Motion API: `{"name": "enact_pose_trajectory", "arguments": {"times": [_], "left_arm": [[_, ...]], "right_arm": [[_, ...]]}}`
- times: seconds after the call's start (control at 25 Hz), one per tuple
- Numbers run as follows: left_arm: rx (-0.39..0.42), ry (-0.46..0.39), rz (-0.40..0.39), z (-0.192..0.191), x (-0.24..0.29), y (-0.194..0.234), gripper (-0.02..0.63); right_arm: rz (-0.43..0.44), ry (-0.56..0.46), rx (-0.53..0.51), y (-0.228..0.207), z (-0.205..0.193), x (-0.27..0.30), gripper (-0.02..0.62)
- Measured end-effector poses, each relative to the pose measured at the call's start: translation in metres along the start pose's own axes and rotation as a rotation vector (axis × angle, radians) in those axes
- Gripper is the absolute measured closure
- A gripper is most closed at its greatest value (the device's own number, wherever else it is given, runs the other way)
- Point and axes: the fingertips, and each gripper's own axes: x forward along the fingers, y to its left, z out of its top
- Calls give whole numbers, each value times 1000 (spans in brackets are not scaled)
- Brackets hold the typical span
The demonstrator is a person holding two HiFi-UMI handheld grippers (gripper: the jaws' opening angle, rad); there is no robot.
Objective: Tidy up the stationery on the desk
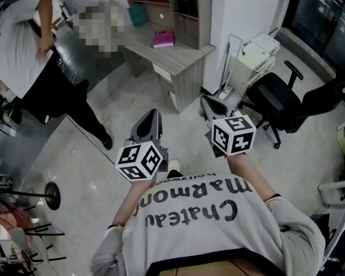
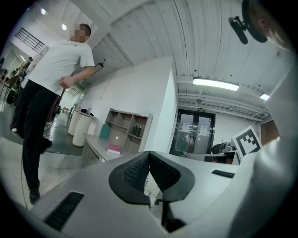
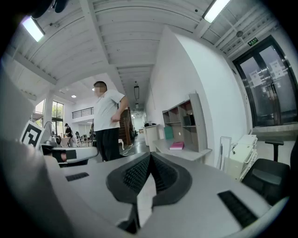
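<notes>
Two grippers are out in front of my chest, the left gripper (image 2: 149, 154) and the right gripper (image 3: 150, 156). Each one's ribbed black pads are closed flat against each other, and neither holds anything. Nearest to me, the head view shows my grey sweatshirt (image 1: 215, 237) with dark lettering across it. Just past it are the left marker cube (image 1: 140, 160) and the right marker cube (image 1: 233, 135), side by side but apart. Both tools point away from me over the pale tiled floor (image 1: 81, 156), the right one tipped slightly downward.

Further out stands a grey desk (image 1: 180, 59), its drawers facing my way. A pink book (image 1: 163, 38) lies flat on its top, well apart from both sets of jaws. It is the only loose item I can make out there. At the back of the desk is an open shelf unit (image 1: 186, 19) with something teal (image 1: 137, 15) in one compartment. To the right of the desk a white cabinet (image 1: 259, 59) stands by the wall, with a black office chair (image 1: 275, 99) near it.

To the left of the desk a person (image 1: 48, 81) in a white shirt and dark trousers is standing. Farthest off, the left gripper view shows glass double doors (image 2: 195, 132).
</notes>
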Motion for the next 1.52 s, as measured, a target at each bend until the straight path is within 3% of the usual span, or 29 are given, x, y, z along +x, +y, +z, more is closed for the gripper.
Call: {"name": "enact_pose_trajectory", "arguments": {"times": [0.88, 1.2, 1.52], "left_arm": [[-35, 23, -18, -1, 13, 21, 591], [-66, 36, -37, 11, 61, 63, 591], [-65, 13, -63, 49, 119, 123, 591]], "right_arm": [[-4, 19, 40, 3, -3, 21, 583], [-12, 30, 83, -7, 7, 79, 583], [9, 11, 77, -5, 37, 166, 583]]}}
